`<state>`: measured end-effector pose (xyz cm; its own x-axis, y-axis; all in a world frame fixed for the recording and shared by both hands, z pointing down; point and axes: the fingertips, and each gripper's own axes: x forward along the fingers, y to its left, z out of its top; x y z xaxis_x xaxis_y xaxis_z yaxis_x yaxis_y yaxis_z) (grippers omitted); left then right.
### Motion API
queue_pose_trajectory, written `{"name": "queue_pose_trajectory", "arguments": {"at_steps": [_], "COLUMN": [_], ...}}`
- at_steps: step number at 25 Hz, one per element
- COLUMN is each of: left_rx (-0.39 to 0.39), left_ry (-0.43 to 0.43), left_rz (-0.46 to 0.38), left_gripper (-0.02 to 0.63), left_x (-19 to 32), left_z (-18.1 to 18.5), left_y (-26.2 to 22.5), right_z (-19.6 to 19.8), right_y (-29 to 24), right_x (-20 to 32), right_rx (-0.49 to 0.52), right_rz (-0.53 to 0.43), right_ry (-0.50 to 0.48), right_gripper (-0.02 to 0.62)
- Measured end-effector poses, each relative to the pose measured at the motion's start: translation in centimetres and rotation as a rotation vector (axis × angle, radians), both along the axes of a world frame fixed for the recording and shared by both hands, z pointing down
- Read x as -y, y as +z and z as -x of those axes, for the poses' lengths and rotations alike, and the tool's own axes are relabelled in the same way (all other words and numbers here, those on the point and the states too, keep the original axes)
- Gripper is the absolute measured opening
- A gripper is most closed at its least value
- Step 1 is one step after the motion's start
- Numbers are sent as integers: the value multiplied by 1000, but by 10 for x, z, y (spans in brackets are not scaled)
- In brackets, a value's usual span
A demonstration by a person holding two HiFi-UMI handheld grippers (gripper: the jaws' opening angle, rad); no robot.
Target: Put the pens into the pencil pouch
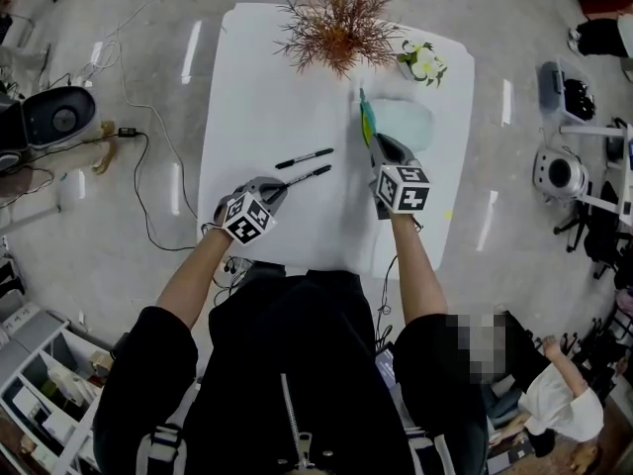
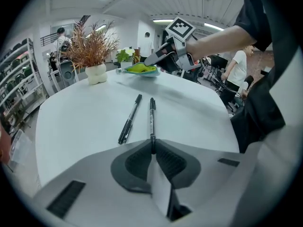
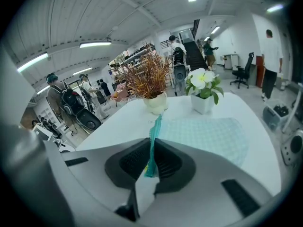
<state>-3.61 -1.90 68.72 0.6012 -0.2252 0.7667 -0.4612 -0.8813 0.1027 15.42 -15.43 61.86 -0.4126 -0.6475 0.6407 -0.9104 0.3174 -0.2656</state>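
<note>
Two black pens lie on the white table [image 1: 257,87]. My left gripper [image 1: 282,190] is shut on the near end of one pen [image 2: 152,119], which lies along the table ahead of the jaws. The other pen [image 2: 129,119] rests loose just to its left, also seen from above as the farther pen [image 1: 305,156]. My right gripper [image 1: 381,151] is shut on the teal edge of the pale green checked pouch [image 3: 213,136], holding that edge [image 3: 152,145] up off the table. The pouch [image 1: 401,125] lies at the table's right side.
A dried reddish plant in a white vase [image 1: 336,28] stands at the table's far middle, and a small white flower pot [image 1: 423,64] sits at the far right. Cables and equipment [image 1: 59,117] lie on the floor to the left. A person [image 1: 554,394] stands at the lower right.
</note>
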Motion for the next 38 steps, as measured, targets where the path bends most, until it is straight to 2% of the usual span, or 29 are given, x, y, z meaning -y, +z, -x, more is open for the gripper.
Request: {"name": "queue_pose_trajectory", "arguments": {"at_steps": [11, 17, 26, 38], "left_rx": [-68, -75, -23, 16], "left_ry": [-38, -14, 118, 230], "left_rz": [-46, -90, -142, -118], "left_gripper": [46, 46, 46, 46], "left_x": [29, 61, 98, 121], "left_z": [10, 19, -2, -42], "left_y": [-53, -89, -121, -110], "right_z": [-3, -3, -5, -9], "right_y": [-7, -9, -11, -20], "right_x": [0, 0, -1, -2], "right_rx": [-6, -2, 10, 32], "right_rz": [-10, -9, -12, -26], "right_ry": [-4, -2, 2, 5], "right_gripper": [38, 38, 38, 38]}}
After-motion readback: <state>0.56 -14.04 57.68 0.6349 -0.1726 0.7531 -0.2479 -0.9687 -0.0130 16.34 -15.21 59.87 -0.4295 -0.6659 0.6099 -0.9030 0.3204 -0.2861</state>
